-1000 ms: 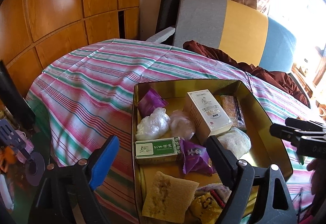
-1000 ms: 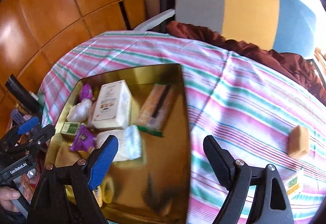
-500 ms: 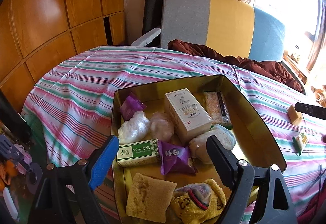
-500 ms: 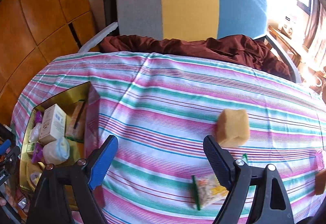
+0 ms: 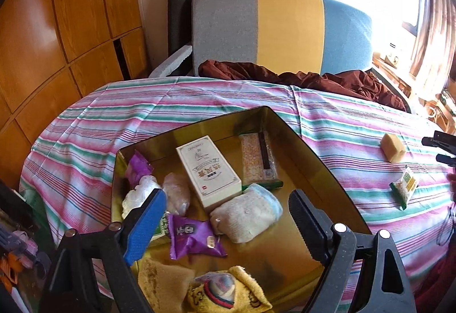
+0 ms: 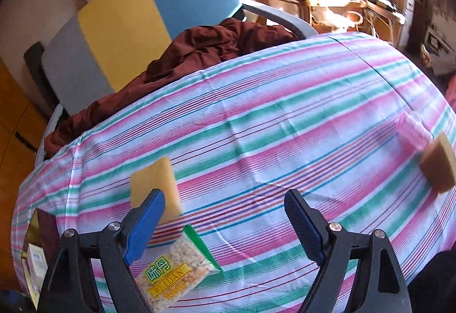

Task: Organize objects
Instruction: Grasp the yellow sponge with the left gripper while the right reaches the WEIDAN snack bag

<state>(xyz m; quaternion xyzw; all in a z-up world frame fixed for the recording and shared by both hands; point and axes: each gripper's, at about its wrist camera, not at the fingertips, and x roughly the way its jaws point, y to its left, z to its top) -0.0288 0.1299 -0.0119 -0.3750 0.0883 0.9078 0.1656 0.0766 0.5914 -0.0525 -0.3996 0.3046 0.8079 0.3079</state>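
A gold tray [image 5: 199, 136] on the striped tablecloth [image 5: 119, 119] holds a white box [image 5: 208, 170], purple packets [image 5: 193, 236], a rolled white cloth [image 5: 248, 213], a snack bar [image 5: 256, 159] and other small items. My left gripper [image 5: 226, 196] hovers open over the tray's near half, holding nothing. In the right wrist view, a yellow sponge block [image 6: 154, 184] and a snack packet [image 6: 176, 270] lie on the cloth by my open, empty right gripper [image 6: 223, 194], near its left finger. A brown sponge [image 6: 439, 164] and a pink item [image 6: 413, 130] lie at the far right.
A grey, yellow and blue chair [image 5: 285, 33] with dark red fabric [image 5: 299, 79] on it stands behind the table. Wooden panels [image 5: 57, 28] line the left wall. The table's rounded edge falls away at left. The tray corner [image 6: 31, 227] shows at the lower left of the right wrist view.
My right gripper has swung right, away from the tray to the sponge and packet on the bare cloth, and its view has tilted. The left gripper drifted a little, still open over the tray.
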